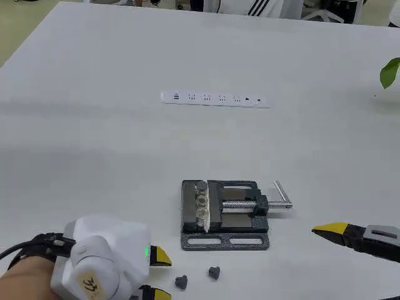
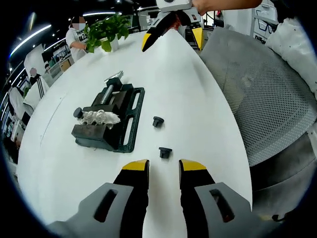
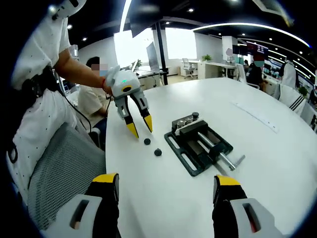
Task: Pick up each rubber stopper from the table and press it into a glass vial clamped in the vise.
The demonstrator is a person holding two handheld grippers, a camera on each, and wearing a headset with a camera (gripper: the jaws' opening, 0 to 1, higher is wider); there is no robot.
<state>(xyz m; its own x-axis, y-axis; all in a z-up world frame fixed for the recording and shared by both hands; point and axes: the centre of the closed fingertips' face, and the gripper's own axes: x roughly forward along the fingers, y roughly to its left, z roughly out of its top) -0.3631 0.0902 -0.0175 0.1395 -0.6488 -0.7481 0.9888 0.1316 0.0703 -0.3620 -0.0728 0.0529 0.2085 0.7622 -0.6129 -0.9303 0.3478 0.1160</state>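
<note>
Looking down, the head view shows two small dark rubber stoppers (image 1: 181, 282) (image 1: 214, 272) on the white table (image 1: 125, 144), just beside the black metal vise (image 1: 234, 222) clamping clear glass vials (image 1: 202, 203). The left gripper view has the left gripper (image 2: 164, 166) with jaws slightly apart and empty, just behind one stopper. The right gripper view has the right gripper (image 3: 166, 179) with jaws wide apart, well off the vise.

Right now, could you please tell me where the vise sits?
Head view: the vise stands lower centre on the white table, just behind two rubber stoppers.
</note>
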